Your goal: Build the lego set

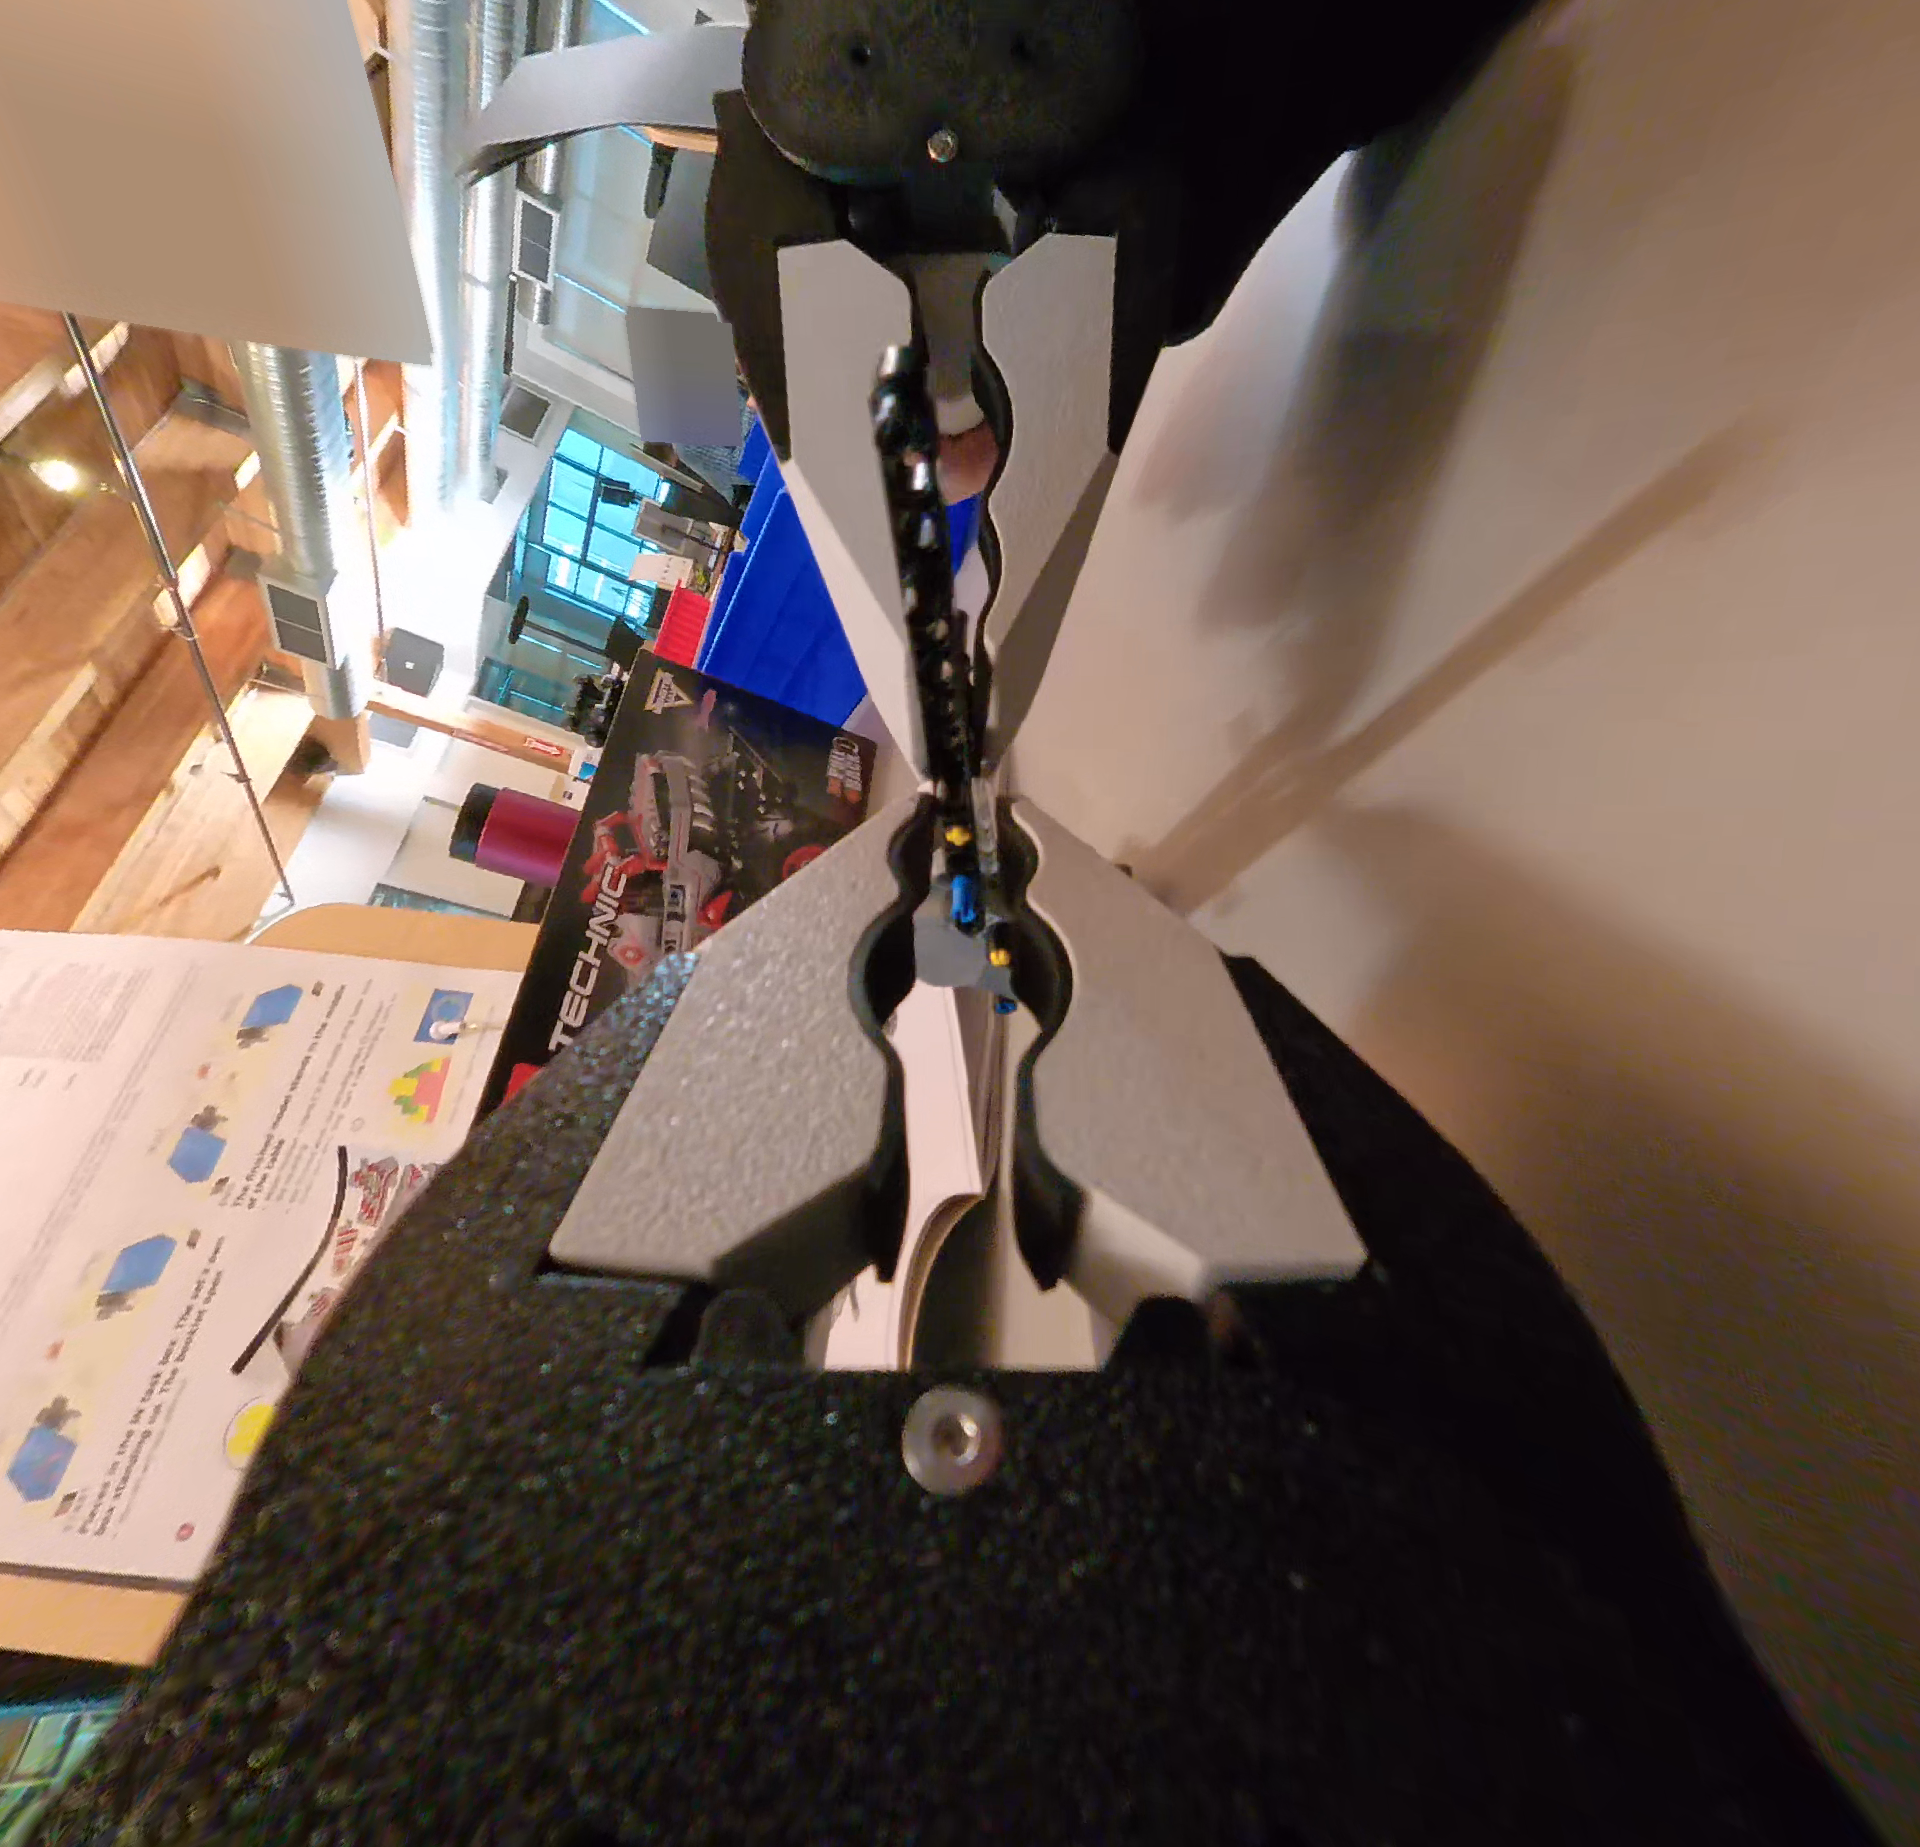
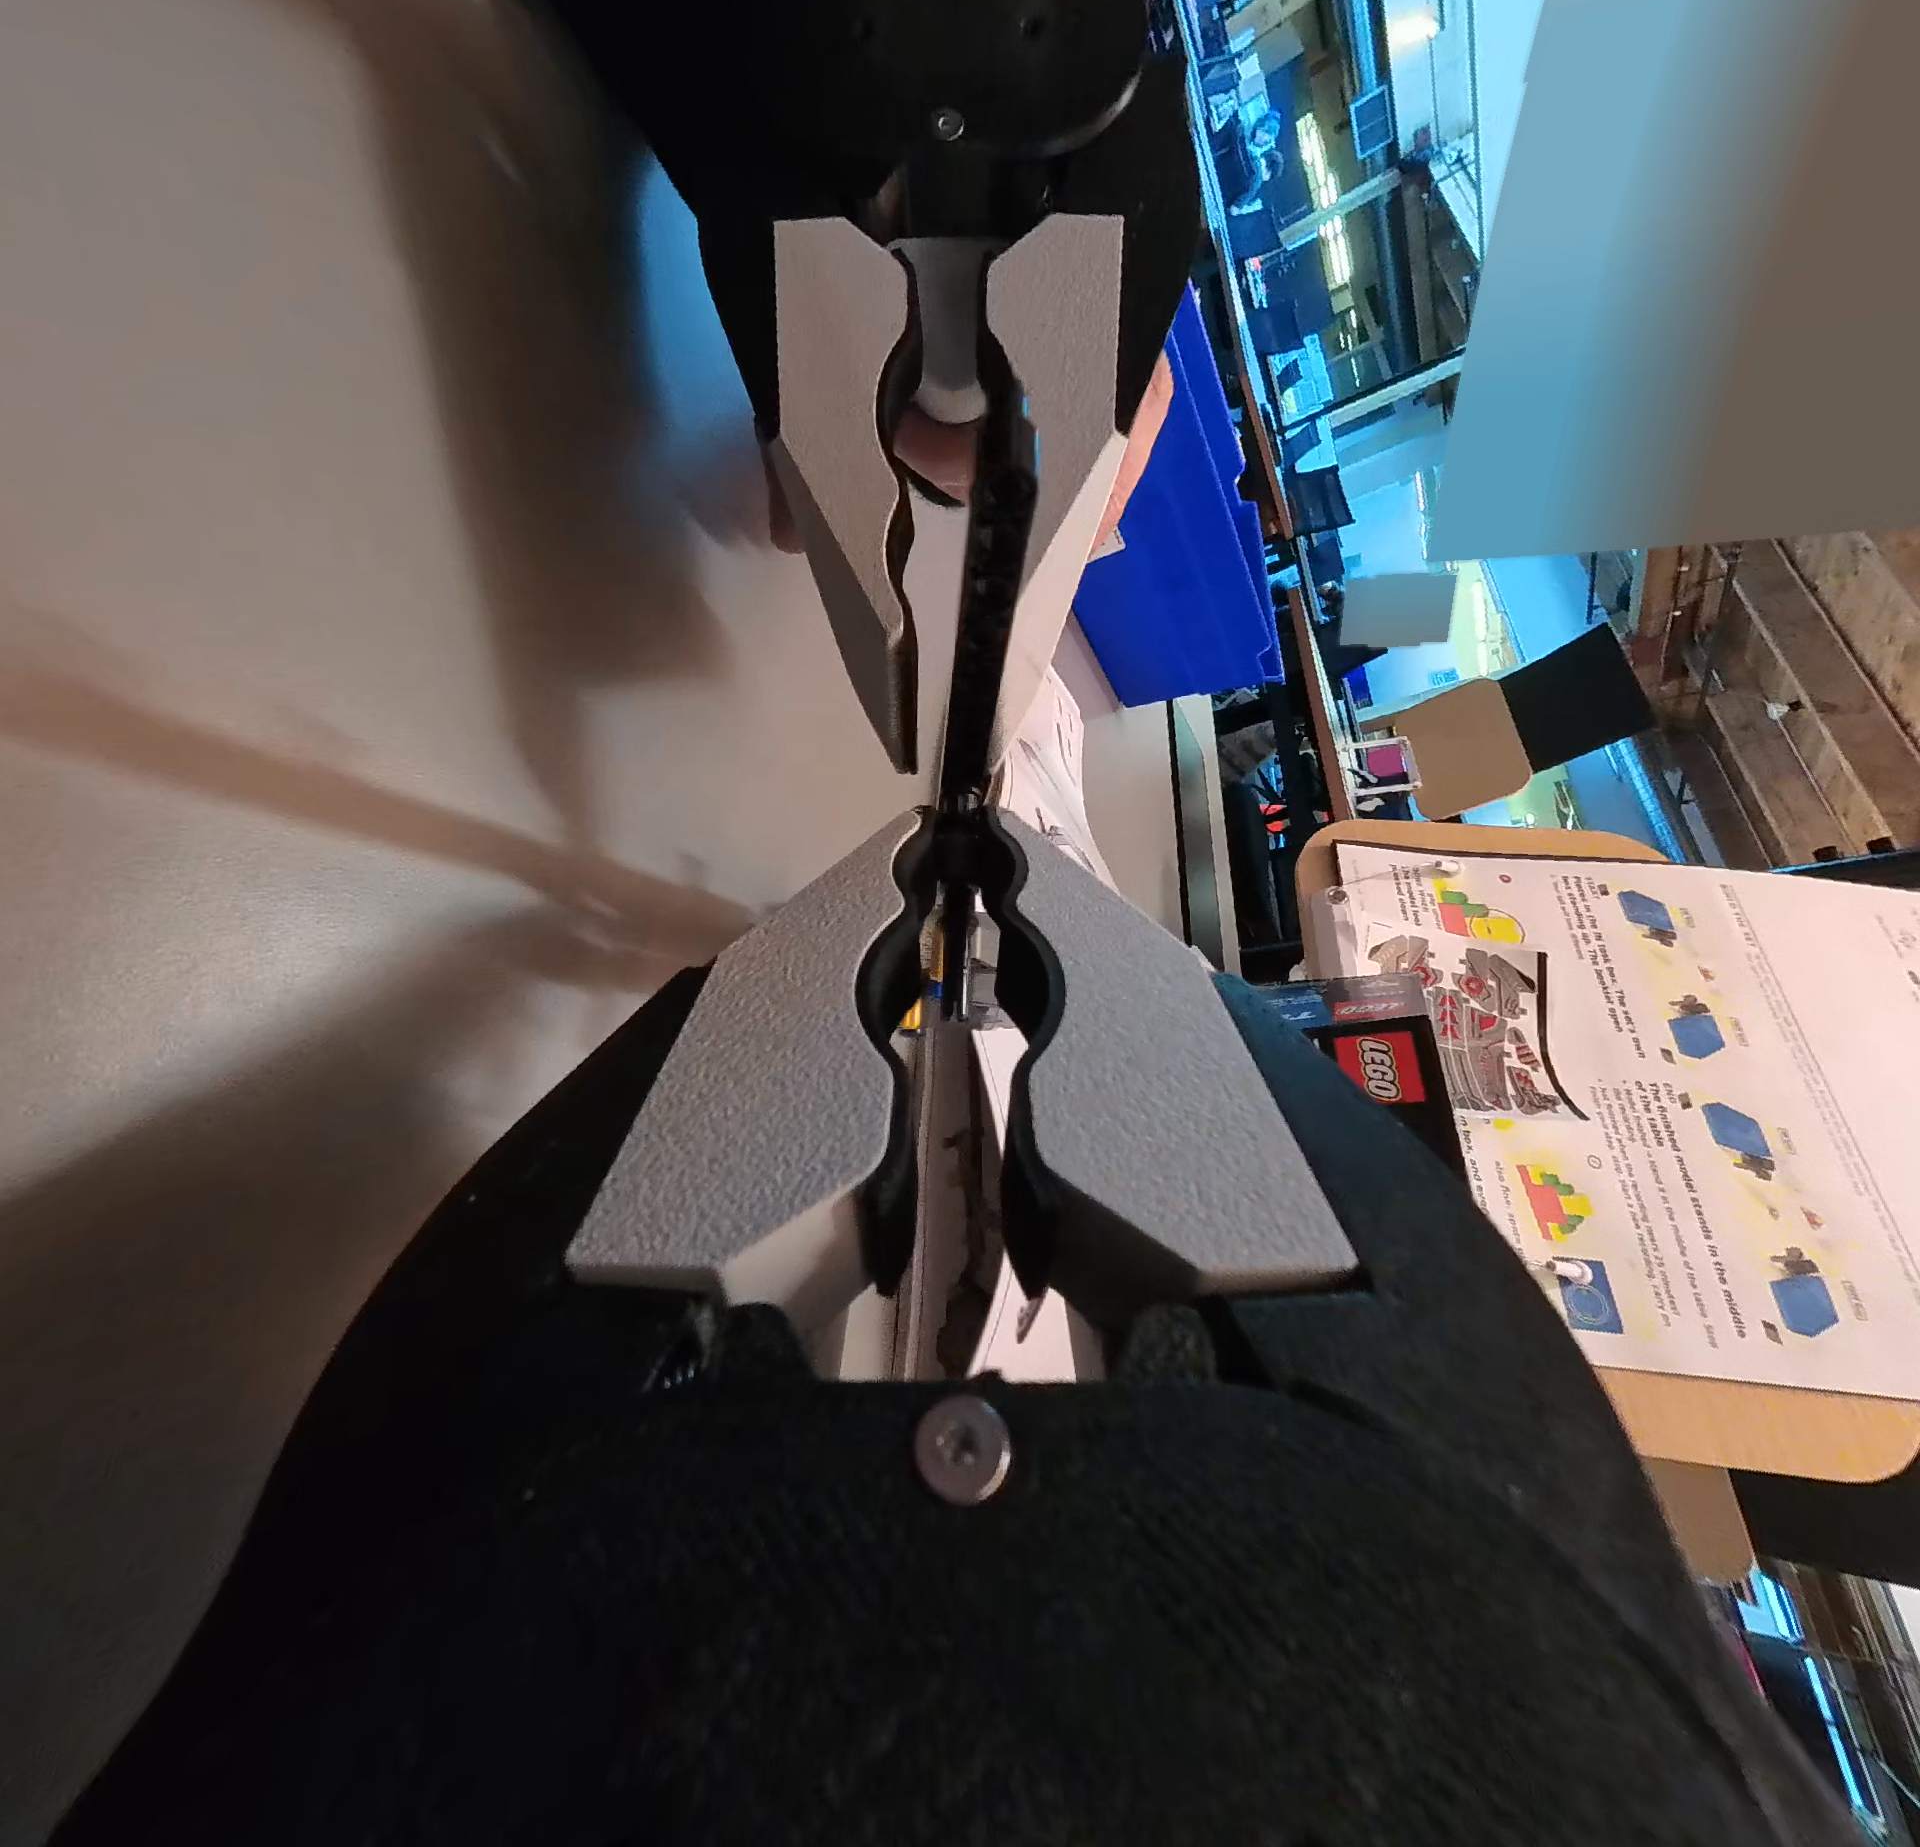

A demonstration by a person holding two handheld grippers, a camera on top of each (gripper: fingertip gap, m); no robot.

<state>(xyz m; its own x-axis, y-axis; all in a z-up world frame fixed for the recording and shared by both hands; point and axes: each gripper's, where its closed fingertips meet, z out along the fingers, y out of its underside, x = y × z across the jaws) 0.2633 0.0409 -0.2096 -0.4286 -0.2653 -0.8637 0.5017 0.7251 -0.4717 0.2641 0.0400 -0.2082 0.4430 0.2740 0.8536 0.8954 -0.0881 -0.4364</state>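
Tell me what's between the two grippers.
A lego assembly, black beam plus grey pinned piece, bridges left gripper and right gripper, clamped in both jaws; both wrist views show it.

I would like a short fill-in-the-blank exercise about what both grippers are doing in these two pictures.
1. The left gripper and the right gripper meet tip to ____.
2. Between the far gripper's fingers runs a long ____ Lego beam.
3. The storage bins behind the grippers are ____.
4. The Lego box lies beside a printed ____ sheet.

Missing words: tip; black; blue; instruction
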